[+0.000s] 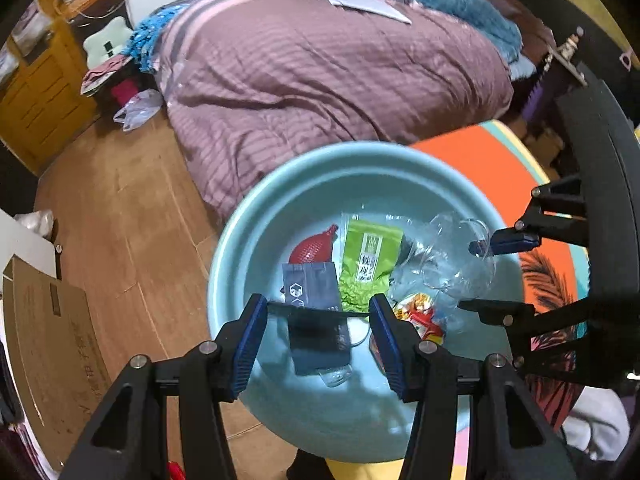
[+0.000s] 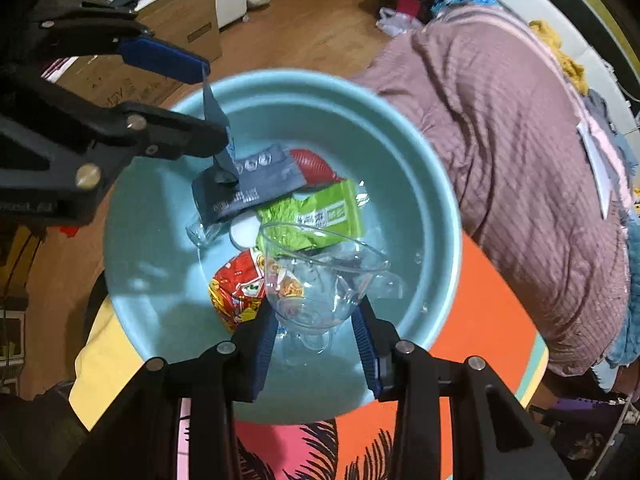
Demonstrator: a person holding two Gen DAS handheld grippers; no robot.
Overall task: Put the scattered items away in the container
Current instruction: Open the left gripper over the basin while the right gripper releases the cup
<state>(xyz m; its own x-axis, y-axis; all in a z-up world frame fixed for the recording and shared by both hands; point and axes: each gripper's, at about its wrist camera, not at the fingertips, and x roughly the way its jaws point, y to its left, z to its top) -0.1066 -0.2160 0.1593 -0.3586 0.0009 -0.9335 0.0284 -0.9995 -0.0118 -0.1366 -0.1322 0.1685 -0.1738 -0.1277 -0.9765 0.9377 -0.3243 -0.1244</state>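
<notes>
Basin sits on the colourful tabletop beside the bed, and both grippers hang over it. Left gripper has its jaws spread wide, yet a thin edge of the dark grey packet runs between the pads, so the grip looks loose or just letting go; I can't tell which. That packet is light and floppy, best taken by a flat sealed edge. Right gripper is closed around the base of a clear plastic cup, held just above the pile. Cup looks light, slick and easily crushed, so a gentle pinch low on the body or at the rim seems wise. Already inside lie a green tea pouch, a red snack bag, and a red mesh object. A small clear piece under the grey packet is half hidden, and transparent layers blur together near the cup
</notes>
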